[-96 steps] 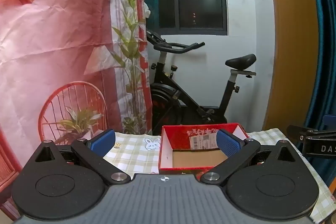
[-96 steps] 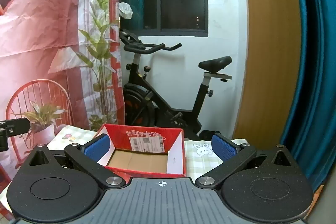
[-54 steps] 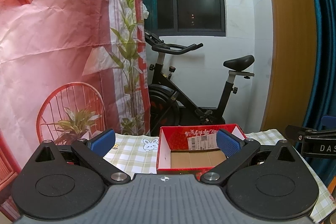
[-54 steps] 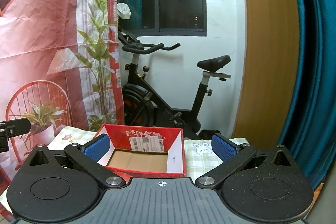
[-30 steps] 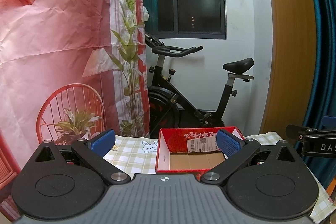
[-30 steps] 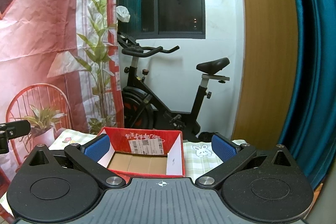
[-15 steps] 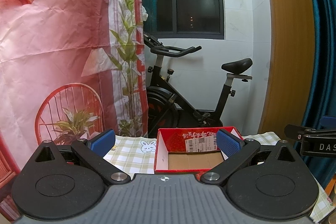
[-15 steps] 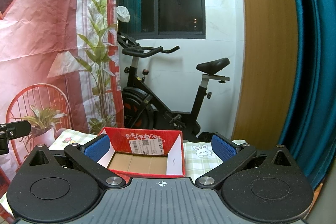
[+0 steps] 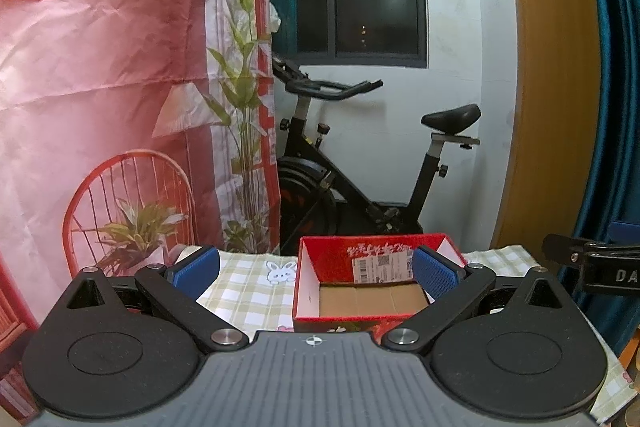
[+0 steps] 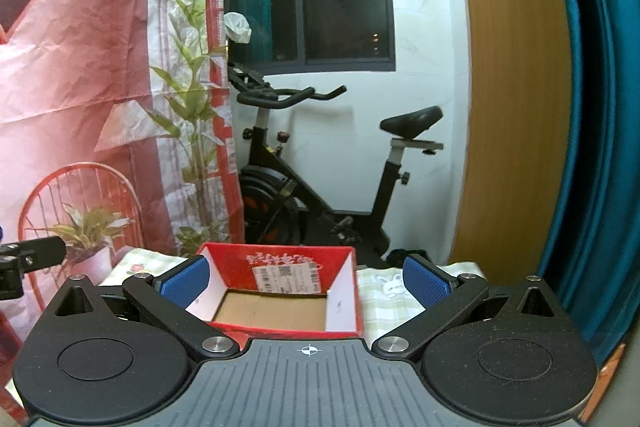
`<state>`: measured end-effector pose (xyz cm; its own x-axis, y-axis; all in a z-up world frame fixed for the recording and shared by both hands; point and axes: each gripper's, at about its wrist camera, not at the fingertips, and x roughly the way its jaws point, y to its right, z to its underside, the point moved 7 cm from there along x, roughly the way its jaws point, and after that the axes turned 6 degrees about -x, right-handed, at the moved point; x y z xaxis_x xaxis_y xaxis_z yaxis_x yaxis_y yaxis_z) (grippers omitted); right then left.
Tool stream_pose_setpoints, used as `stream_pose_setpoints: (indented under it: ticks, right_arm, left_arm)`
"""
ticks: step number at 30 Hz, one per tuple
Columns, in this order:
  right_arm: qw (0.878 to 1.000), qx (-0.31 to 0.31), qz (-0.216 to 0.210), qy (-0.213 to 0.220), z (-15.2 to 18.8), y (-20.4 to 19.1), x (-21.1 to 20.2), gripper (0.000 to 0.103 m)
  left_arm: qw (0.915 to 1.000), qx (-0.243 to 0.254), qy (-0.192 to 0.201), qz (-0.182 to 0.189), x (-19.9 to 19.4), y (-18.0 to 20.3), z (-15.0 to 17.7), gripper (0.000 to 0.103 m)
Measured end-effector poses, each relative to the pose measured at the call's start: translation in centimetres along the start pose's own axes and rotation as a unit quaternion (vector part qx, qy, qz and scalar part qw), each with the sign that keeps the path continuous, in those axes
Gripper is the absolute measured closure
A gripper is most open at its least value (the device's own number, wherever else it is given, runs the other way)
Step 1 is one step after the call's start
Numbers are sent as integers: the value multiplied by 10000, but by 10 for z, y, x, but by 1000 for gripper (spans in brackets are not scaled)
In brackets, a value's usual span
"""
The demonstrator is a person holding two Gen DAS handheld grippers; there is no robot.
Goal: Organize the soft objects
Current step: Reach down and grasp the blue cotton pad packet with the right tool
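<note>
Soft objects are nowhere in our views; only the open red cardboard box (image 9: 370,283) sits empty on the green checked tablecloth (image 9: 248,291). Our left gripper (image 9: 314,269) and right gripper (image 10: 306,279) hover spread wide, empty. We should tilt down, find one, then grip gently.

An open red cardboard box (image 9: 360,291) sits on a green-checked tablecloth (image 9: 248,291); behind it stands a black exercise bike (image 9: 360,167), with a printed pink backdrop (image 9: 100,67) to its left.
</note>
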<state>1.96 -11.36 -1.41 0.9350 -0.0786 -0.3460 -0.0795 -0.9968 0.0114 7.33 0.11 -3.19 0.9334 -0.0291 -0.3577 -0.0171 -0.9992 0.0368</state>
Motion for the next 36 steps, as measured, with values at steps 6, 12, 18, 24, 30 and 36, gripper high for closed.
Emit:
stream_pose_setpoints:
  ticks: [6, 12, 18, 24, 30, 36]
  right_arm:
    - [9995, 153, -237, 114, 22, 5, 21, 0]
    - [9993, 144, -241, -253, 58, 4, 58, 0]
    - [9951, 87, -158, -973, 97, 0, 94, 0]
    - [9908, 50, -297, -1320, 130, -6, 117, 12]
    - [9850, 0, -646, -1602, 145, -16, 131, 37]
    - [9788, 144, -873, -1850, 161, -19, 139, 56]
  left_arm:
    - [9987, -225, -450, -119, 31, -16, 21, 0]
    - [9958, -193, -893, -63, 69, -23, 55, 0]
    - [9899, -234, -1387, 191, 102, -21, 88, 16]
    - [9801, -360, -1865, 578, 129, -12, 118, 33]
    - [9660, -556, -2244, 1156, 150, 4, 143, 50]
    - [9485, -972, -2604, 1520, 169, 15, 161, 51]
